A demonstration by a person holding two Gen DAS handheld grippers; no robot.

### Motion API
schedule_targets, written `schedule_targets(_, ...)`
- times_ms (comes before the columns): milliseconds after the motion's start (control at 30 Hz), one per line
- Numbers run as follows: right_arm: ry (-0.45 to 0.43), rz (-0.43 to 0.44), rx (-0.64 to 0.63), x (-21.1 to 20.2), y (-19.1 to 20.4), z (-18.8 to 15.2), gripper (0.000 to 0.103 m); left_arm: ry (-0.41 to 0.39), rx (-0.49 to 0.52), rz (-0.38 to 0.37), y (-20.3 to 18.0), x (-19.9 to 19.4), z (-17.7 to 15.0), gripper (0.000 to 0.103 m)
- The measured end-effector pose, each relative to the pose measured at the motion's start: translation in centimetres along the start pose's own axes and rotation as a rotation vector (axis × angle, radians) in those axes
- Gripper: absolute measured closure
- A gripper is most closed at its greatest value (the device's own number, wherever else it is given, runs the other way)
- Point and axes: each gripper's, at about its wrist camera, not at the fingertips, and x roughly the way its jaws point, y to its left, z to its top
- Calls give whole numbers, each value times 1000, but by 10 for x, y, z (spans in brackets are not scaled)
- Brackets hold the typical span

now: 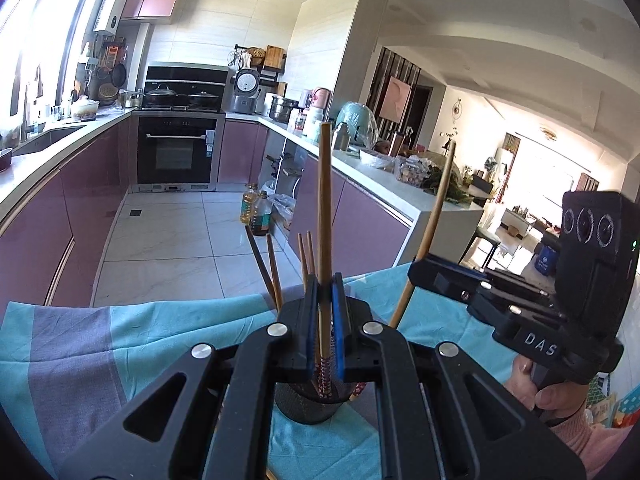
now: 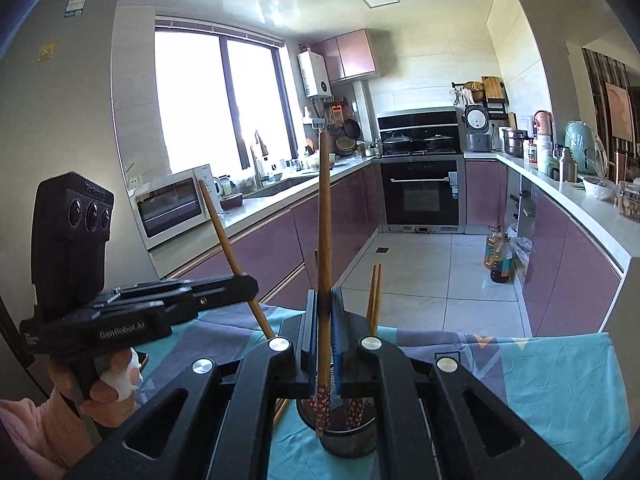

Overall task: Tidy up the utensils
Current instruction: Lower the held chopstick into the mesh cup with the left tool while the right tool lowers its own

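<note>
My left gripper (image 1: pixel 325 280) is shut on a wooden chopstick (image 1: pixel 325 200) that stands nearly upright, its patterned end hanging just above a black mesh holder (image 1: pixel 308 406). Several more chopsticks (image 1: pixel 273 272) lean inside that holder. To the right, my right gripper (image 1: pixel 418 270) is shut on a second, slanted chopstick (image 1: pixel 438 200). In the right wrist view, the right gripper (image 2: pixel 325 312) clamps its chopstick (image 2: pixel 325 220) over the mesh holder (image 2: pixel 350 438). The left gripper (image 2: pixel 250 282) grips the other chopstick (image 2: pixel 226 232) at the left.
The holder stands on a teal and purple tablecloth (image 1: pixel 152 340) near the table's far edge. Beyond lie a tiled floor (image 2: pixel 420 280), purple cabinets and oil bottles (image 2: pixel 498 258). A hand (image 1: pixel 560 396) in a pink sleeve holds each gripper's handle.
</note>
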Motion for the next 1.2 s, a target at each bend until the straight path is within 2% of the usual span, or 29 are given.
schedule_targets(500,-8,-10,29,12,-8,4,98,89,25,19,1,24,-9,96)
schedule_targets(1000,193,-23,48,58,-16,-27,98,205,18,8,11,50,-20,96)
schedule_targets(1200,247,-26,44,73,-16,-38,98,223,14,20,13,65,-20,95)
